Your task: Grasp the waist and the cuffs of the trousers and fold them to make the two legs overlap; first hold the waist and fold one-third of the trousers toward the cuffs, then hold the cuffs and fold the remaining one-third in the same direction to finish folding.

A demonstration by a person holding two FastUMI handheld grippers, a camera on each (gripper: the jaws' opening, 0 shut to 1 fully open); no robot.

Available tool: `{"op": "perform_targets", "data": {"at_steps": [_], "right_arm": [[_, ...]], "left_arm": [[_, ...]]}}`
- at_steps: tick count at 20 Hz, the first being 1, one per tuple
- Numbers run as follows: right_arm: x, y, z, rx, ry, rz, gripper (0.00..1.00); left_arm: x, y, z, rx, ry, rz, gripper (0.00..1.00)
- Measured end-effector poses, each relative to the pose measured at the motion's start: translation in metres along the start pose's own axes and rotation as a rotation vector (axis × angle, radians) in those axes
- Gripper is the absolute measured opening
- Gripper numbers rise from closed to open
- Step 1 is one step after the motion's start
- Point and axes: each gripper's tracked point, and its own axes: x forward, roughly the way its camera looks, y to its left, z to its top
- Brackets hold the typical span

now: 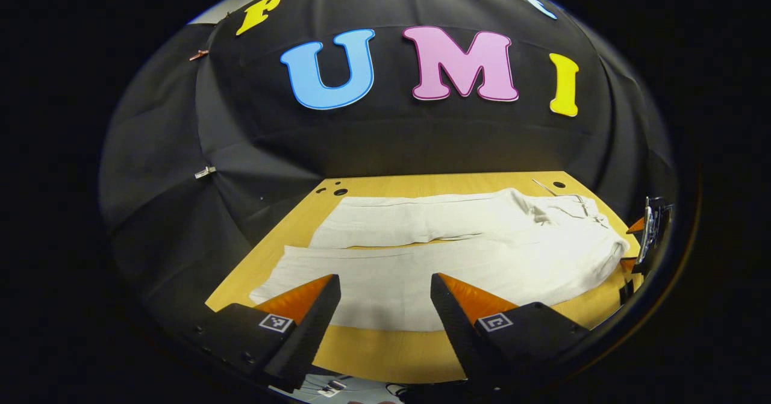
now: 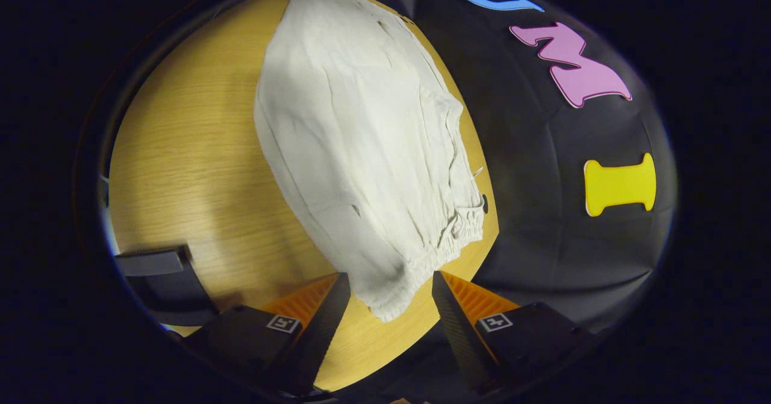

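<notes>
**Both grippers open at the trousers' edges**

The trousers (image 1: pixel 446 253) lie spread flat on the wooden table (image 1: pixel 385 350), both legs side by side with a thin strip of wood showing between them. In my left gripper view the cuffs point to the left and the gathered waist (image 1: pixel 602 235) sits at the right, close to the table's right edge. A band of bare wood runs between the near leg and the table's front edge, and more bare wood lies past the cuffs on the left. Along the far edge, small dark holes (image 1: pixel 340 191) mark the tabletop, and the black cloth wall stands just behind it.

My left gripper (image 1: pixel 385 286) hangs above the near leg, fingers well apart and holding nothing, tips over the cloth near its middle stretch. It is level, pointing across the table toward the wall.

My right gripper (image 2: pixel 390 286) is down at the waist end (image 2: pixel 415 271), fingers spread on either side of the elastic corner; I cannot tell whether either one touches the fabric. In the right gripper view a wide stretch of bare table (image 2: pixel 193 169) opens to the left of the trousers (image 2: pixel 355 133), while on the right the cloth nearly reaches the table's edge. A dark object (image 2: pixel 159 283) sits at the lower left of that view; I cannot tell what it is.
</notes>
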Motion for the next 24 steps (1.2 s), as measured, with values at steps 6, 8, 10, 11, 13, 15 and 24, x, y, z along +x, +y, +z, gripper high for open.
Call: {"op": "perform_targets", "data": {"at_steps": [6,8,10,11,13,15,24], "right_arm": [[0.025,-0.004,0.002,-0.103,0.038,0.047,0.89],[0.032,-0.006,0.001,-0.092,0.077,0.055,0.66],[0.035,0.003,-0.001,-0.079,0.123,0.105,0.63],[0.034,0.004,0.000,-0.070,0.139,0.123,0.55],[0.036,0.009,-0.001,-0.057,0.167,0.173,0.32],[0.038,0.009,0.001,-0.067,0.183,0.197,0.16],[0.034,0.014,0.004,-0.066,0.202,0.378,0.05]], "left_arm": [[-0.006,0.016,-0.001,0.021,0.011,0.012,0.95],[-0.006,0.024,-0.006,0.022,0.027,0.018,0.95],[-0.003,0.033,-0.009,0.016,0.041,0.024,0.95],[-0.002,0.037,-0.010,0.013,0.048,0.027,0.95],[0.003,0.048,-0.017,0.012,0.069,0.043,0.95],[0.006,0.059,-0.027,0.014,0.091,0.062,0.95],[0.035,0.133,-0.090,0.371,0.195,0.066,0.97]]}}
